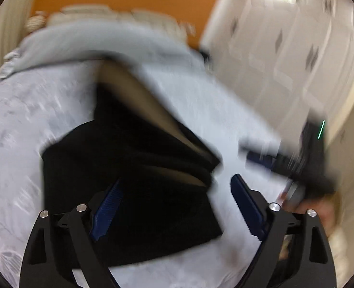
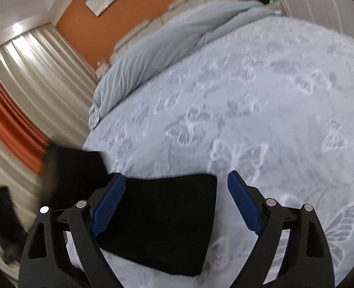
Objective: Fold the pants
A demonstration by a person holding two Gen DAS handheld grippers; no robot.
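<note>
The black pants [image 1: 133, 192] are seen folded on the butterfly-print bedspread [image 2: 260, 100], at lower centre of both frames. The left gripper [image 1: 177, 206] is held spread wide above them, nothing clamped between its blue pads [image 1: 245, 206]. The right gripper [image 2: 177, 204] is likewise released, its jaws apart over the pants' edge. A grey blanket [image 2: 167, 48] lies beyond.

Bed [image 2: 260, 100] with butterfly-print cover fills the frame; black folded pants [image 2: 167, 223] lie on it at lower centre, grey rolled duvet [image 2: 167, 43] at upper centre.
</note>
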